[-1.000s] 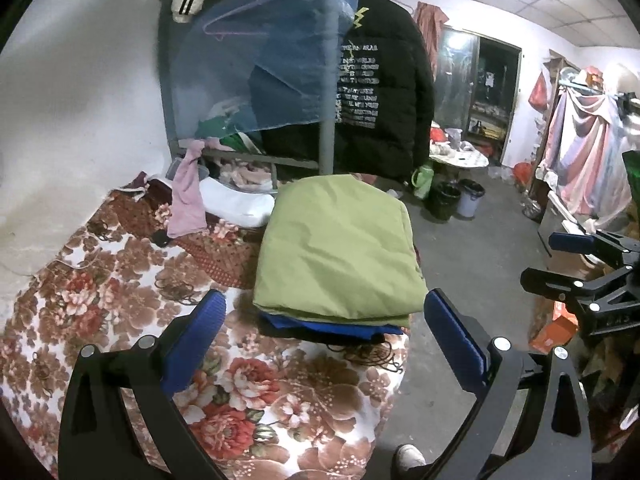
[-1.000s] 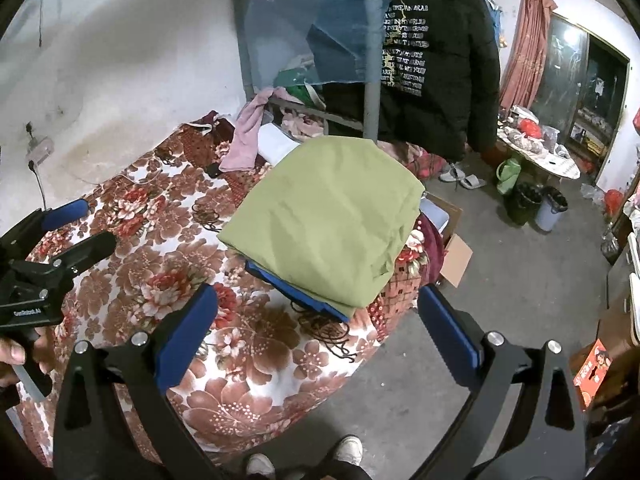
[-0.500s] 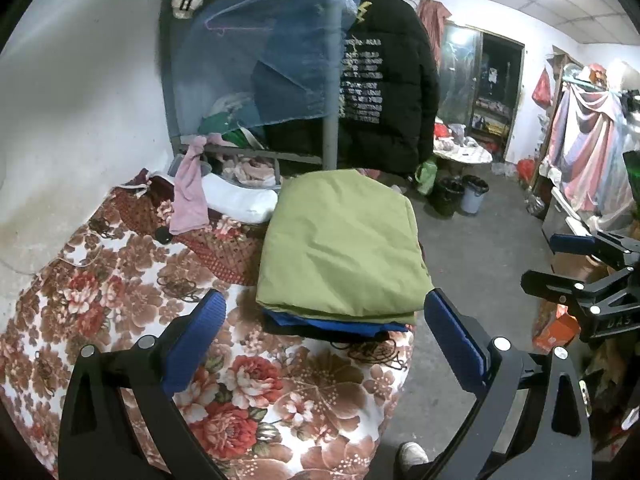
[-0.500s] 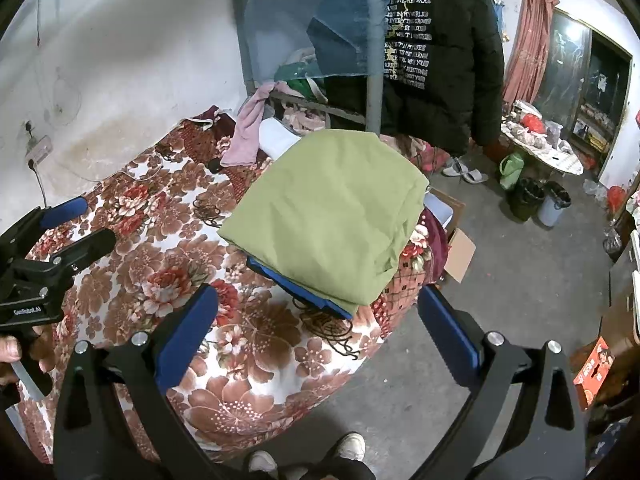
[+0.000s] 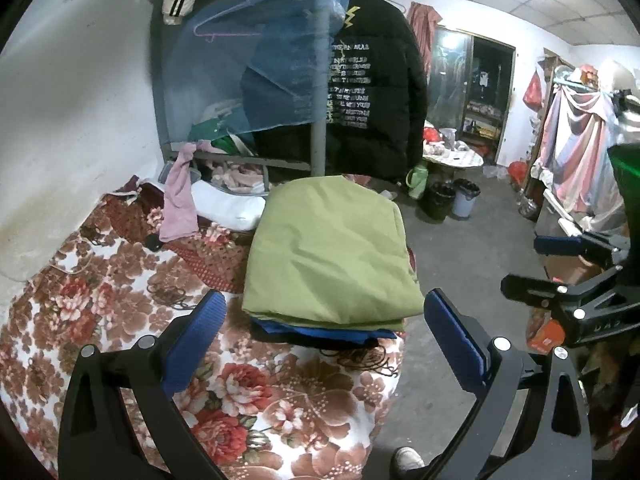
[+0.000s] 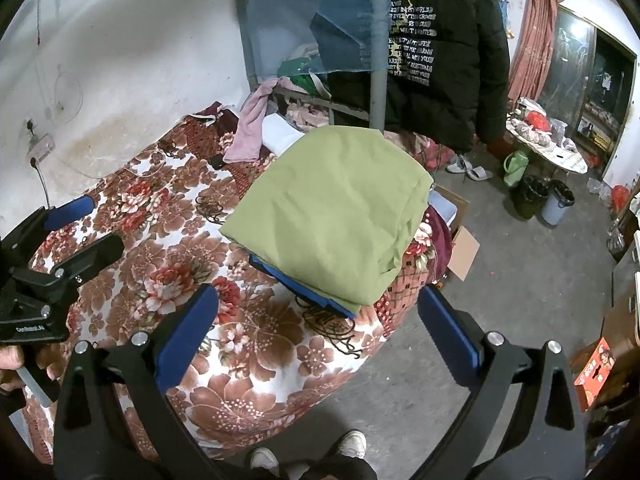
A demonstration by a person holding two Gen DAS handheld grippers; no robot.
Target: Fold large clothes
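Folded clothes: we count one stack on the bed (image 5: 120, 280), with a green garment (image 5: 328, 248) on top and a blue garment (image 5: 320, 330) under it (only the blue edge shows, so we cannot tell how many layers lie beneath).
Where the stack sits: at the bed's near corner, next to the bare floor, on the floral bedspread (image 6: 248, 344).
Bins: two on the floor (image 5: 440, 200), side by side, well apart from the bed.
Hanging jacket: one black jacket (image 5: 376, 92) with printed text, behind the stack.
Shoes: two white toes in the right wrist view (image 6: 352, 442), one in the left wrist view.
Only in the right wrist view: a wall socket (image 6: 40, 146), a cardboard box (image 6: 460, 236) beside the bed, and the person's fingers on the left gripper's handle.
Only in the left wrist view: a rack of pink cloth (image 5: 576, 168).
Left gripper (image 5: 324, 332): spread wide, empty, touching nothing, hovering before the stack.
Right gripper (image 6: 316, 320): likewise wide apart and empty, above the bed's edge.
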